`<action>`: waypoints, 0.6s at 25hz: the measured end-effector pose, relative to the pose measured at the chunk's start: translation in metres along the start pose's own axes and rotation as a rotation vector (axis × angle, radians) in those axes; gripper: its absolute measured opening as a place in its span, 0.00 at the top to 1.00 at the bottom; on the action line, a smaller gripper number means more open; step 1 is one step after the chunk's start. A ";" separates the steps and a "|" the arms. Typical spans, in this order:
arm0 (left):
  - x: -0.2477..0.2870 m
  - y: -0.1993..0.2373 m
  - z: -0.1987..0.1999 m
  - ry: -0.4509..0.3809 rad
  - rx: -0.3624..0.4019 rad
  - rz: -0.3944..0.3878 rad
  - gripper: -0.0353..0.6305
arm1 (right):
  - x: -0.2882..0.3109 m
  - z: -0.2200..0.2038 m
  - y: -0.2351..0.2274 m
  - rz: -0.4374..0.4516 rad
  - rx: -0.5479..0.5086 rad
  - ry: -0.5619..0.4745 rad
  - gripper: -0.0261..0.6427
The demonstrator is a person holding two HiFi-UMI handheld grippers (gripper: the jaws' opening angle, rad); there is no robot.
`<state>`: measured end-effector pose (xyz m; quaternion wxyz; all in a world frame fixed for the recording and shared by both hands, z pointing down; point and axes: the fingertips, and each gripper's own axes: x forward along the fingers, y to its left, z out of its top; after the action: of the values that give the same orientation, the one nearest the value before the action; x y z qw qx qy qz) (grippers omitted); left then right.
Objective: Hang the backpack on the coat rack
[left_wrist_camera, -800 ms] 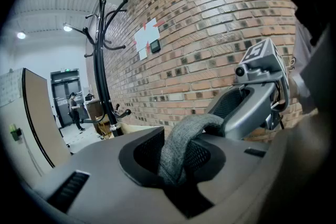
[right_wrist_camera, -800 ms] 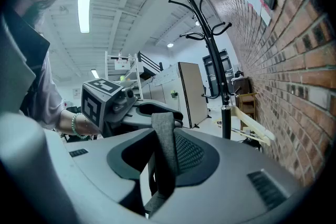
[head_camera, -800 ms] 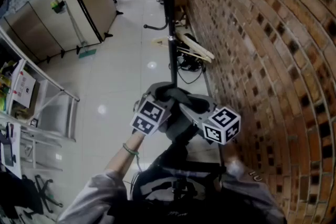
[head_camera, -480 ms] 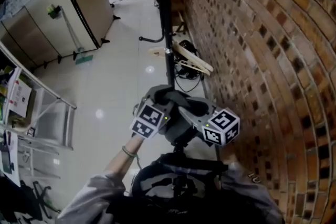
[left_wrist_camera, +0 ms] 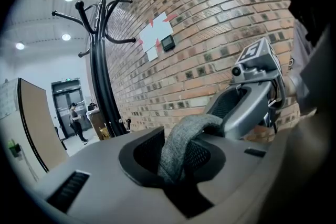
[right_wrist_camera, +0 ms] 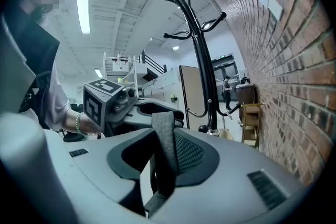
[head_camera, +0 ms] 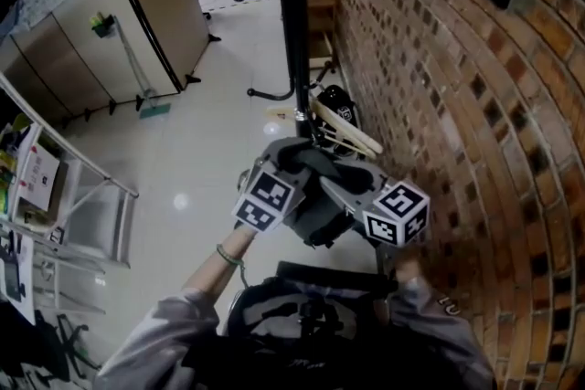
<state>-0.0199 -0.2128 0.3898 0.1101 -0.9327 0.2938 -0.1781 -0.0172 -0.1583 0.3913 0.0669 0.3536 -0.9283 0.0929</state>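
Observation:
A dark backpack [head_camera: 311, 324] hangs low in front of me in the head view, lifted by its grey top strap. That strap [left_wrist_camera: 184, 139] runs between the left gripper's [left_wrist_camera: 176, 165] jaws, which are shut on it. The same strap [right_wrist_camera: 164, 139] is pinched in my right gripper [right_wrist_camera: 163, 165]. Both grippers sit close together, the left gripper [head_camera: 292, 162] beside the right gripper [head_camera: 340, 178], just short of the black coat rack [head_camera: 294, 41]. The coat rack [left_wrist_camera: 100, 60] stands against the brick wall, and its curved hooks are bare. The coat rack [right_wrist_camera: 202, 55] rises ahead in the right gripper view.
A brick wall [head_camera: 457, 105] runs close along the right. Wooden hangers [head_camera: 345, 131] and cables lie at the rack's foot. A wooden partition [head_camera: 155, 5] with a mop stands on the left, and a metal shelf [head_camera: 82, 205] nearer. A person [left_wrist_camera: 77, 120] stands far off.
Both grippers, still holding the strap, have come a little closer to the rack's pole. More of the rack's upper hooks shows at the top of the head view.

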 end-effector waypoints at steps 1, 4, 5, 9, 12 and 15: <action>0.003 0.003 0.001 0.005 0.006 0.007 0.82 | 0.002 0.002 -0.004 0.008 0.002 0.001 0.78; 0.014 0.012 0.003 0.019 0.026 0.027 0.82 | 0.006 0.005 -0.018 0.044 0.010 0.006 0.78; 0.018 0.015 0.004 0.026 0.032 0.036 0.82 | 0.007 0.006 -0.023 0.061 0.015 0.008 0.78; 0.033 0.019 0.000 0.063 0.027 0.087 0.82 | 0.008 0.003 -0.041 0.143 0.045 0.022 0.78; 0.041 0.022 -0.009 0.097 -0.009 0.116 0.82 | 0.013 -0.003 -0.050 0.200 0.062 0.053 0.78; 0.046 0.025 -0.017 0.119 -0.050 0.147 0.82 | 0.018 -0.008 -0.056 0.250 0.084 0.080 0.78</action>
<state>-0.0047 -0.2617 0.4094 0.0819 -0.8988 0.3718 -0.2172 0.0072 -0.2090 0.4096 0.0769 0.2335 -0.9571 0.1534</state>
